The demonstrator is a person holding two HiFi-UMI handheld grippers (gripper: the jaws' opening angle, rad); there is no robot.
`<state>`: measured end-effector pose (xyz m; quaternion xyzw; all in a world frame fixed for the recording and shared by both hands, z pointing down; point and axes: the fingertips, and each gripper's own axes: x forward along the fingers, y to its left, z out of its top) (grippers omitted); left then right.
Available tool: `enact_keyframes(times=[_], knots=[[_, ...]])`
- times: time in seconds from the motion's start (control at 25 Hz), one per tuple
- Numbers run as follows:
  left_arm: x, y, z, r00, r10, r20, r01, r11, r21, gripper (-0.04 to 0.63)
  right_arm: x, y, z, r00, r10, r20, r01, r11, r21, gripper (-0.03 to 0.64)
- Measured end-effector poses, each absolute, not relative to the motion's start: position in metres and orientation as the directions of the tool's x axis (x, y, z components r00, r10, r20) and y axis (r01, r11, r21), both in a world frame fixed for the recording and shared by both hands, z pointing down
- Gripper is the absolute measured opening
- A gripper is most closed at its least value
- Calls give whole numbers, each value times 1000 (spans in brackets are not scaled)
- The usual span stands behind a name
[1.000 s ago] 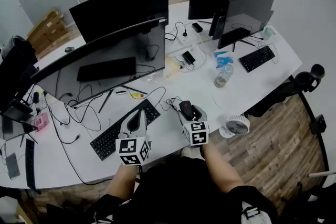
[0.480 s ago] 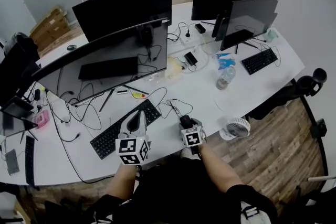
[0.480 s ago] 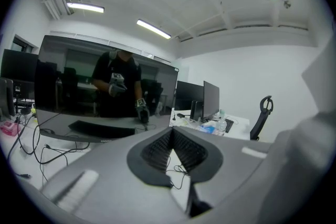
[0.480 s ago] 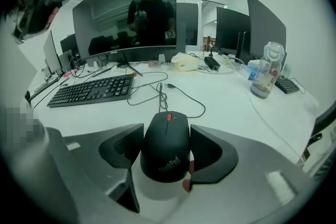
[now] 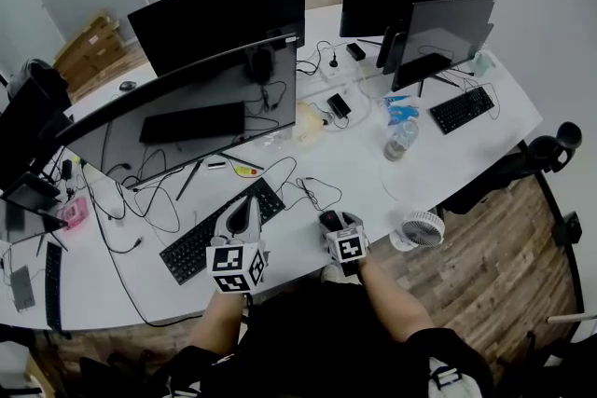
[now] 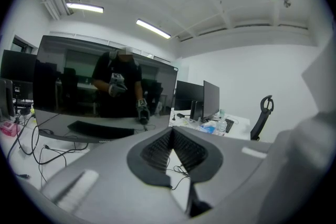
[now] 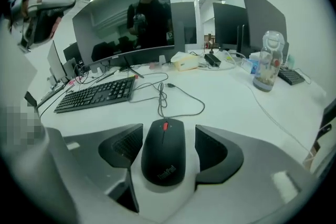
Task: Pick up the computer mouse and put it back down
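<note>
The black computer mouse (image 5: pixel 327 220) (image 7: pixel 164 157), with a red scroll wheel, lies on the white desk (image 5: pixel 438 158) close to its front edge. Its cable (image 7: pixel 173 96) runs away across the desk. My right gripper (image 5: pixel 331 223) (image 7: pixel 169 132) straddles the mouse with a jaw on either side. A thin strip of white shows between the mouse and the right pad, so the jaws stand open around it. My left gripper (image 5: pixel 249 203) (image 6: pixel 172 131) hovers over the right end of the black keyboard (image 5: pixel 222 228) (image 7: pixel 93 94), shut on nothing.
A small white fan (image 5: pixel 420 226) stands right of the mouse at the desk edge. A plastic bottle (image 5: pixel 397 137) (image 7: pixel 265 63) stands farther back. A wide curved monitor (image 5: pixel 187 112) and loose cables (image 5: pixel 149 200) sit behind the keyboard. More monitors and a second keyboard (image 5: pixel 457 105) are at the back right.
The right gripper and the mouse have come back toward me, from near the keyboard's right end to the desk's front edge. The left gripper has stayed put.
</note>
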<state>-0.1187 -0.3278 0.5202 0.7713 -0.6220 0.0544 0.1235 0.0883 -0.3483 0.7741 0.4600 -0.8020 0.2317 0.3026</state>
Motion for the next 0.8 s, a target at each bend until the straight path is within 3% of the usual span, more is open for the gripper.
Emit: enact_keyframes(times=[0.12,0.24,0.4,0.44,0.64,0.8], knots=[[-118,-330,519,219,-947,235,-973,-194,126,54,87,-360,729,-424,-662,619,-874,478,-87,276],[-115,-332,518,221,-948,228,-972,-196,128,54,88,-375,655,-434,-772,464,-882,469,-46,270],[-110,-334,516,225,-950,219,-971,-200,130,54,101,-391,541,-374,-912,167,-925,381,5,14],[-109,-335,516,226,-950,218,-971,-201,131,54,102,-391,516,-367,-924,108,-929,371,15,-2],[-101,-338,511,238,-949,205,-968,-215,129,54,106,-377,430,-364,-925,-109,-931,360,57,-3],[-100,-340,508,238,-951,198,-968,-216,130,54,105,-369,425,-369,-921,-124,-929,365,50,-3]])
